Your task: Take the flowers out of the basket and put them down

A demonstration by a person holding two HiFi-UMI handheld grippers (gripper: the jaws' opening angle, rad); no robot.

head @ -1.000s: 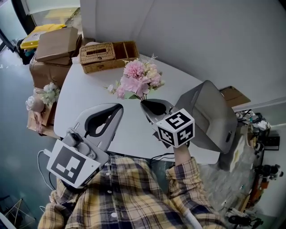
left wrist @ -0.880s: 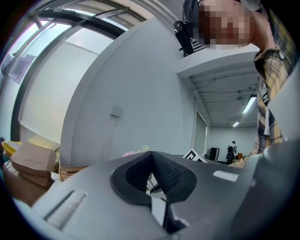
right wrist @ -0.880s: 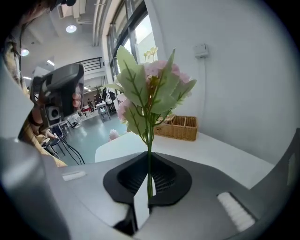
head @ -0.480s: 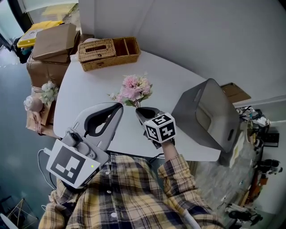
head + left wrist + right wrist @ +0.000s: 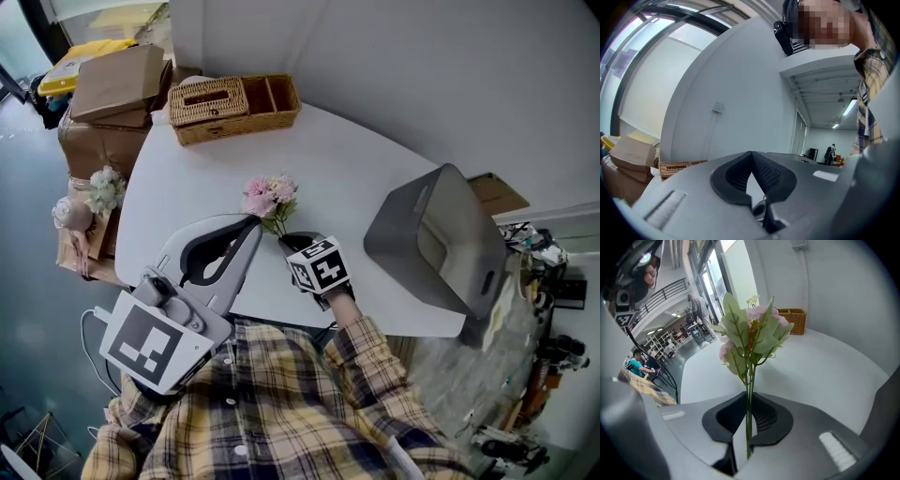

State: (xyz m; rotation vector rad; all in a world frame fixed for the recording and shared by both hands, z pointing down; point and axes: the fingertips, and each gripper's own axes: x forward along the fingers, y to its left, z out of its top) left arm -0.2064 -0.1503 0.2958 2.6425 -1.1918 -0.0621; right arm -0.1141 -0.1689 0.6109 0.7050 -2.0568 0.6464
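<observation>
Near the front edge of the white table (image 5: 356, 178), the flowers (image 5: 270, 195) are already out of the grey basket (image 5: 436, 239) and well apart from it. They're low over the top but I can't tell if the blooms touch yet, so imo all that's left is letting go. Long axis runs along the right gripper (image 5: 285, 236), blooms pointing away from the person & slanting down. Its jaws are nearly together w/ the stems still pinched between, and have just been easing open, while the left gripper (image 5: 251, 225) is closed on nothing, just beside it.
</observation>
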